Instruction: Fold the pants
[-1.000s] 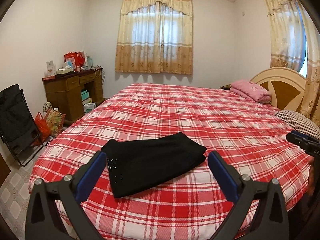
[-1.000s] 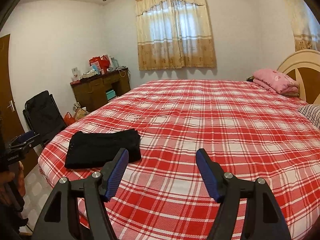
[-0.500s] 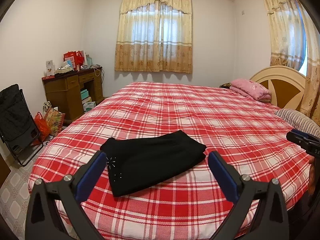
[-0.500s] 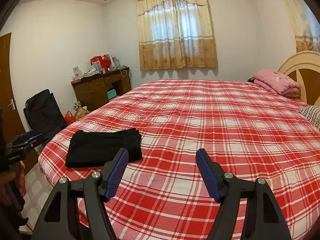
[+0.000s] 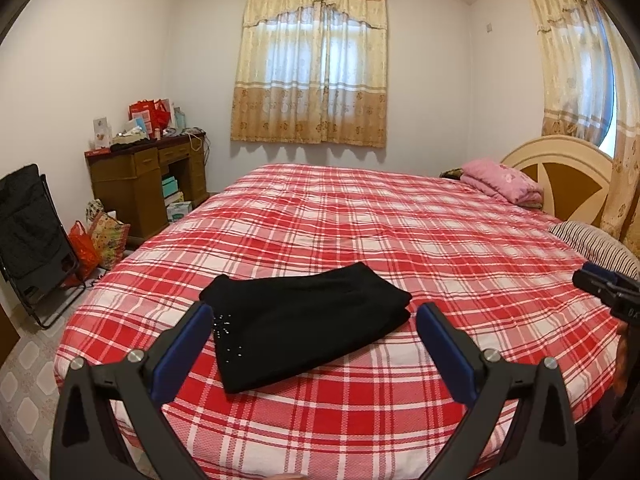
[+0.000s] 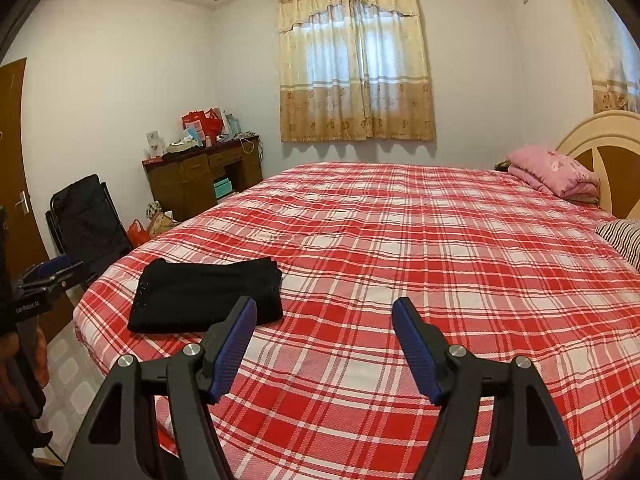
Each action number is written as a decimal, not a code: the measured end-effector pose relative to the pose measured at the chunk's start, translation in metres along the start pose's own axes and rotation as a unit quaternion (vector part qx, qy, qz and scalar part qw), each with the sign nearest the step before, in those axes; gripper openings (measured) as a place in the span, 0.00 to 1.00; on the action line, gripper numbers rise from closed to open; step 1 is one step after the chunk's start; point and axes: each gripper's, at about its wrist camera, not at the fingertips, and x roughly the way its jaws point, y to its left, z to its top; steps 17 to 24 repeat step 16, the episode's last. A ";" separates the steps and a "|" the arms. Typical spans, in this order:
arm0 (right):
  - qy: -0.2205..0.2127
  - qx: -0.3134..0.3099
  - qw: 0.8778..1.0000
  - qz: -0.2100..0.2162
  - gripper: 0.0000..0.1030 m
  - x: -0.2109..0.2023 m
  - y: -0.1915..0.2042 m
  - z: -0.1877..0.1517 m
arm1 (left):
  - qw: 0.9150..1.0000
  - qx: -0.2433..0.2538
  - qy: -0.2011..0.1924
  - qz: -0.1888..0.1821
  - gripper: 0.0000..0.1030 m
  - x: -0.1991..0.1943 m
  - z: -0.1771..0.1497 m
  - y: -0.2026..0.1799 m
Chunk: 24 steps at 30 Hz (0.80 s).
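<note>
The black pants (image 5: 308, 320) lie folded compact near the bed's (image 5: 400, 240) foot corner, so I judge folding done; my left claw (image 5: 312, 332) and right claw (image 6: 324, 332) hover wide open, empty.

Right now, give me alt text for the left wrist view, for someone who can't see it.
Folded black pants lie on a red plaid bed, seen between the open, empty fingers of the left gripper. Beyond are a curtained window, a cluttered wooden desk and a pink quilt.

Left gripper (image 6: 36, 280) body: "GenRobot.AI" (small, faint white print).
</note>
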 end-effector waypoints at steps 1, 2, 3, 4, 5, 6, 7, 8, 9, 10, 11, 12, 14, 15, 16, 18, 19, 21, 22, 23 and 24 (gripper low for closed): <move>0.000 -0.002 1.000 0.000 0.69 0.000 0.001 0.000 | 1.000 -0.001 0.001 0.001 1.00 0.000 0.000 0.000; 0.000 -0.003 1.000 0.001 0.69 0.000 0.002 -0.001 | 1.000 0.001 0.001 0.001 1.00 0.000 0.000 0.000; 0.000 -0.004 1.000 0.001 0.69 0.000 0.003 -0.001 | 1.000 0.001 0.001 0.002 1.00 0.000 0.001 0.000; -0.001 -0.006 1.000 0.001 0.69 0.000 0.004 -0.001 | 1.000 0.002 0.000 0.005 1.00 0.000 0.001 0.000; -0.001 -0.008 1.000 0.001 0.69 0.000 0.005 -0.001 | 1.000 0.004 -0.001 0.008 1.00 0.000 0.001 0.000; -0.001 -0.009 1.000 0.001 0.69 0.000 0.006 -0.001 | 1.000 0.005 0.000 0.011 1.00 0.001 0.001 0.000; 0.000 -0.010 1.000 0.001 0.69 0.000 0.006 -0.002 | 1.000 0.005 0.000 0.014 1.00 0.001 0.001 0.000; 0.000 -0.011 1.000 0.001 0.69 0.001 0.006 -0.002 | 1.000 0.003 0.002 0.015 1.00 0.001 0.001 0.001; 0.001 -0.011 1.000 0.001 0.69 0.001 0.007 -0.002 | 1.000 0.001 0.003 0.015 1.00 0.002 0.000 0.002; 0.001 -0.010 1.000 0.001 0.69 0.001 0.007 -0.003 | 1.000 0.000 0.004 0.015 1.00 0.002 0.000 0.002; 0.002 -0.010 1.000 0.002 0.69 0.002 0.007 -0.003 | 1.000 0.000 0.002 0.017 1.00 0.002 -0.001 0.003; 0.002 -0.010 1.000 0.002 0.69 0.002 0.007 -0.003 | 1.000 0.002 0.001 0.019 1.00 0.002 -0.001 0.003; 0.003 -0.010 1.000 0.003 0.69 0.003 0.008 -0.003 | 1.000 0.002 0.000 0.019 1.00 0.001 -0.001 0.003; 0.003 -0.010 1.000 0.003 0.69 0.003 0.008 -0.004 | 1.000 0.002 -0.001 0.018 1.00 0.001 -0.001 0.003; 0.004 -0.010 1.000 0.003 0.69 0.004 0.008 -0.004 | 1.000 0.003 -0.003 0.018 1.00 0.001 -0.001 0.003; 0.004 -0.010 1.000 0.003 0.69 0.004 0.008 -0.004 | 1.000 0.003 -0.003 0.018 1.00 0.001 -0.001 0.003; 0.004 -0.010 1.000 0.003 0.69 0.004 0.008 -0.004 | 1.000 0.003 -0.003 0.018 1.00 0.001 -0.001 0.003; 0.004 -0.010 1.000 0.003 0.69 0.004 0.008 -0.004 | 1.000 0.003 -0.003 0.018 1.00 0.001 -0.001 0.003; 0.004 -0.010 1.000 0.003 0.69 0.004 0.008 -0.004 | 1.000 0.003 -0.003 0.018 1.00 0.001 -0.001 0.003; 0.004 -0.010 1.000 0.003 0.69 0.004 0.008 -0.004 | 1.000 0.003 -0.003 0.018 1.00 0.001 -0.001 0.003; 0.004 -0.010 1.000 0.003 0.69 0.004 0.008 -0.004 | 1.000 0.003 -0.003 0.018 1.00 0.001 -0.001 0.003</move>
